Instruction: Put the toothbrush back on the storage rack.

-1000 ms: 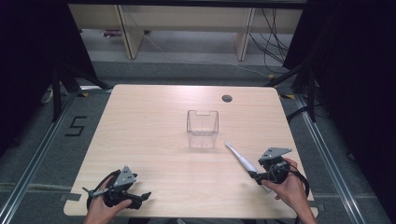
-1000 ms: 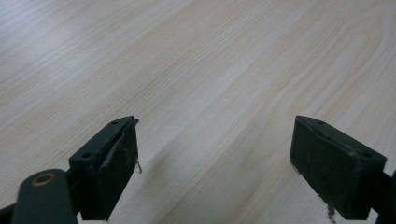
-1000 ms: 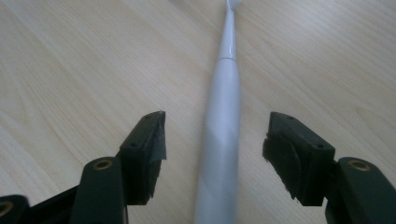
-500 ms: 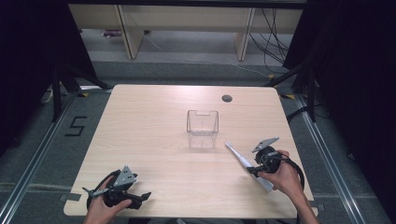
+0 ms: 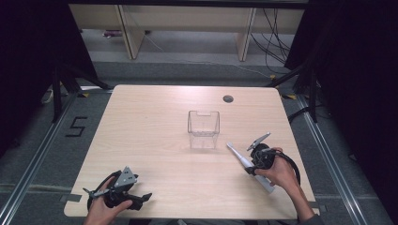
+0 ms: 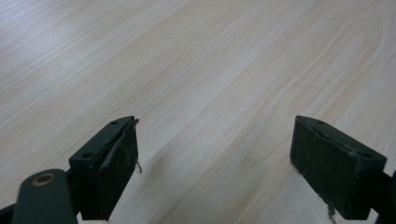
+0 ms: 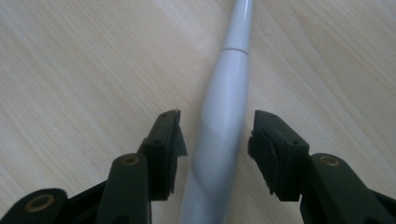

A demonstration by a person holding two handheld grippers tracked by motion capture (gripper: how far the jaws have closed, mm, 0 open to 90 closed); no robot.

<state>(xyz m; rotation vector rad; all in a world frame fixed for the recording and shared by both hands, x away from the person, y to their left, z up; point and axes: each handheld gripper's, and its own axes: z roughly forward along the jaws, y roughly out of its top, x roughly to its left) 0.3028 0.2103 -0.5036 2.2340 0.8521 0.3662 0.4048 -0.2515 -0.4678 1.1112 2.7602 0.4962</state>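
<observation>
A white electric toothbrush (image 5: 241, 159) lies slantwise on the wooden table (image 5: 141, 126), right of centre, with its slim head end toward a clear plastic box (image 5: 203, 129). My right gripper (image 5: 253, 168) is tipped down over the handle. In the right gripper view the toothbrush (image 7: 229, 93) runs up between the jaws of my right gripper (image 7: 217, 135), which is open, with a small gap on each side of the handle. My left gripper (image 5: 141, 200) rests near the front left edge. In its own view my left gripper (image 6: 215, 154) stands wide open over bare wood.
A small round cable hole (image 5: 228, 99) sits at the table's far edge. The clear box stands upright at mid-table, just beyond the toothbrush tip. Dark frames and cables flank the table, and shelving stands behind it.
My right gripper has moved left and tilted down onto the toothbrush handle, so its jaws now straddle it. The left gripper has not moved.
</observation>
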